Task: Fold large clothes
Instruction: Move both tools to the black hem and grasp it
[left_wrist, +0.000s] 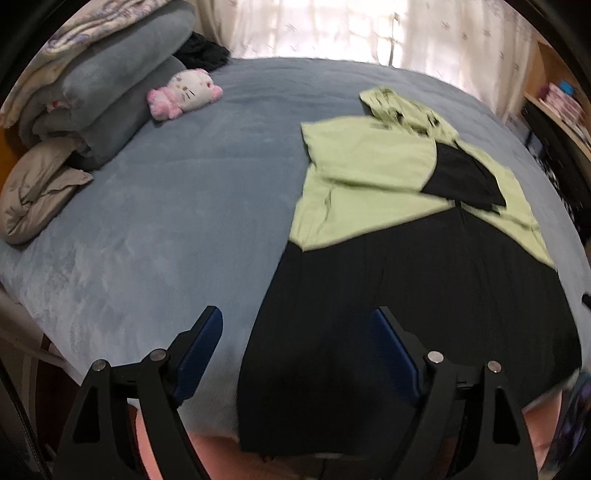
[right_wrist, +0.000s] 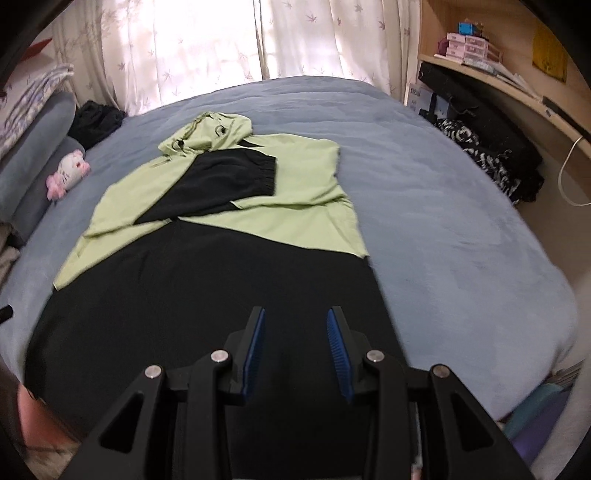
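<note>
A large hooded garment lies flat on the blue-grey bed, hood toward the window. Its upper part is light green, its lower part black. A black sleeve lies folded across the green chest. My left gripper hangs open over the near left edge of the black part, one finger over the bedcover and one over the cloth. Further right, my right gripper stands partly open above the black part, with nothing between its blue pads.
A pink and white plush toy lies beside stacked folded blankets and a grey bundle at the left. Dark clothes sit by the curtain. On the right, a wooden desk shelf and a clothes pile border the bed.
</note>
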